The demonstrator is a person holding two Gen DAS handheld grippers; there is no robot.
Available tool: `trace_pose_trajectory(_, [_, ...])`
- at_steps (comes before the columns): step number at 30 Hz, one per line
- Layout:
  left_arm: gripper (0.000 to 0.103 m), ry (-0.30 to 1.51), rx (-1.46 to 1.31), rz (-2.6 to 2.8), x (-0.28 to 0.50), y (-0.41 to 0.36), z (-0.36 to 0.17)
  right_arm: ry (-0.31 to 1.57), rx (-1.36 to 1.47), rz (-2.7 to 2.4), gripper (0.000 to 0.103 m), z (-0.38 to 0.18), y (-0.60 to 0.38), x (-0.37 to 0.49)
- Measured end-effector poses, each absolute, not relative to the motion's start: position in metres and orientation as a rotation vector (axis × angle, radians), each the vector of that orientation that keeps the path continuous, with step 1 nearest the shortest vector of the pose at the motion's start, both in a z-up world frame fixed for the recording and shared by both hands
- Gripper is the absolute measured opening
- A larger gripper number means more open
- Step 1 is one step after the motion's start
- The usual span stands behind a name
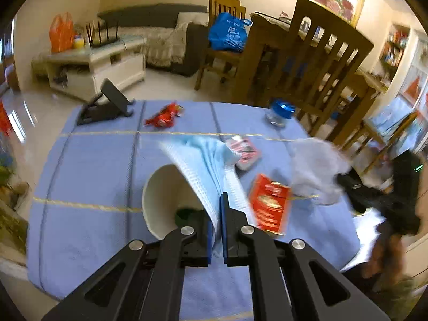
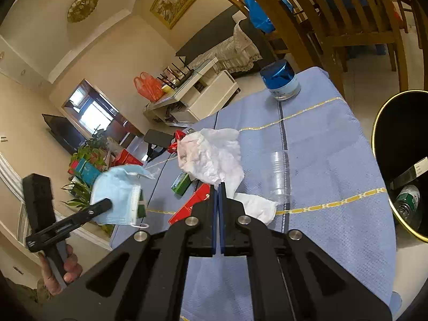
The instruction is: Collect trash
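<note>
My left gripper (image 1: 218, 200) is shut on a light blue face mask (image 1: 203, 165) and holds it above the blue tablecloth (image 1: 93, 176), over a white bowl (image 1: 160, 200). The mask also shows in the right wrist view (image 2: 117, 192), hanging from the left gripper (image 2: 104, 204). My right gripper (image 2: 218, 187) is shut on a crumpled white tissue (image 2: 211, 155), lifted above the table; it shows blurred in the left wrist view (image 1: 315, 168). On the cloth lie a red box (image 1: 270, 204), a red wrapper (image 1: 164, 117), a small red-and-white pack (image 1: 246, 152) and a clear plastic cup (image 2: 279, 176).
A black bin with a gold rim (image 2: 401, 160) stands at the table's right side, with a bottle (image 2: 408, 200) inside. A blue-lidded jar (image 2: 281, 80) stands at the far edge. A black phone stand (image 1: 107, 104) sits far left. Wooden chairs (image 1: 321, 61) stand behind the table.
</note>
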State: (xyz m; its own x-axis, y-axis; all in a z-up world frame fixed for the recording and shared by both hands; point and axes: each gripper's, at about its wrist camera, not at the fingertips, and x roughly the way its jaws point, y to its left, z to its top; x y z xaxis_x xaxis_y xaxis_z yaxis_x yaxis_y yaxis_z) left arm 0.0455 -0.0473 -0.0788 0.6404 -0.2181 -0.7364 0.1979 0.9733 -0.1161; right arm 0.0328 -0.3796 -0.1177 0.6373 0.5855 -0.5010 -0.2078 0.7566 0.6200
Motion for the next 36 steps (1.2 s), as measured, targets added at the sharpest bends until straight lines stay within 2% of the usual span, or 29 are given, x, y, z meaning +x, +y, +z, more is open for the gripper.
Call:
trace_pose_trajectory(2, [0.005,0.872,0.054,-0.181,0.048,-0.049,-0.096,0.755,0.55,0.483,0.002,-0.118,-0.378,0.033])
trace_pose_trajectory(6, [0.005,0.95,-0.044,-0.28,0.039,-0.039,-0.114,0.754,0.529,0.486,0.002,-0.116,-0.375,0.031])
trace_pose_trajectory(12, [0.005,0.947,-0.059,-0.28,0.023,-0.035,-0.108,0.773,0.537,0.486,0.002,-0.122,-0.374,0.036])
trace_pose_trajectory(13, [0.008,0.935,-0.037,-0.28,0.017,-0.038,-0.103,0.773,0.534,0.487,0.002,-0.121,-0.372,0.036])
trace_pose_trajectory(15, [0.03,0.901,0.015,-0.269,0.006,-0.042,-0.096,0.773,0.521,0.491,0.002,-0.119,-0.369,0.035])
trace_pose_trajectory(16, [0.058,0.885,0.042,-0.245,0.002,-0.043,-0.094,0.774,0.519,0.49,0.002,-0.119,-0.369,0.035])
trace_pose_trajectory(17, [0.073,0.877,0.058,-0.224,0.001,-0.044,-0.096,0.774,0.521,0.489,0.002,-0.119,-0.37,0.034])
trace_pose_trajectory(18, [0.072,0.883,0.07,-0.194,0.001,-0.042,-0.1,0.774,0.524,0.489,0.002,-0.119,-0.371,0.034])
trace_pose_trajectory(19, [0.063,0.907,0.062,-0.19,0.003,-0.04,-0.105,0.774,0.529,0.489,0.002,-0.12,-0.372,0.034])
trace_pose_trajectory(20, [0.047,0.946,0.034,-0.206,0.005,-0.036,-0.11,0.773,0.533,0.49,0.002,-0.12,-0.373,0.034])
trace_pose_trajectory(22, [0.032,0.978,0.001,-0.219,0.007,-0.028,-0.112,0.774,0.529,0.49,0.002,-0.119,-0.373,0.034])
trace_pose_trajectory(24, [0.036,0.924,0.056,-0.18,0.005,-0.029,-0.1,0.776,0.524,0.489,0.002,-0.119,-0.373,0.034])
trace_pose_trajectory(25, [0.048,0.901,0.086,-0.171,0.004,-0.032,-0.093,0.777,0.524,0.489,0.002,-0.119,-0.373,0.034])
trace_pose_trajectory(26, [0.069,0.884,0.114,-0.166,0.004,-0.034,-0.086,0.778,0.525,0.49,0.002,-0.12,-0.373,0.034])
trace_pose_trajectory(27, [0.079,0.883,0.143,-0.165,0.004,-0.037,-0.083,0.777,0.523,0.489,0.002,-0.119,-0.373,0.034])
trace_pose_trajectory(28, [0.083,0.887,0.176,-0.174,0.003,-0.041,-0.083,0.776,0.521,0.488,0.002,-0.12,-0.373,0.034])
trace_pose_trajectory(30, [0.082,0.902,0.22,-0.184,0.003,-0.044,-0.093,0.774,0.522,0.487,0.002,-0.12,-0.374,0.034])
trace_pose_trajectory(34, [0.062,1.026,0.115,-0.219,0.011,-0.028,-0.121,0.774,0.525,0.487,0.002,-0.12,-0.374,0.033])
trace_pose_trajectory(36, [0.062,1.028,0.097,-0.22,0.004,-0.021,-0.122,0.781,0.522,0.485,0.002,-0.12,-0.374,0.033])
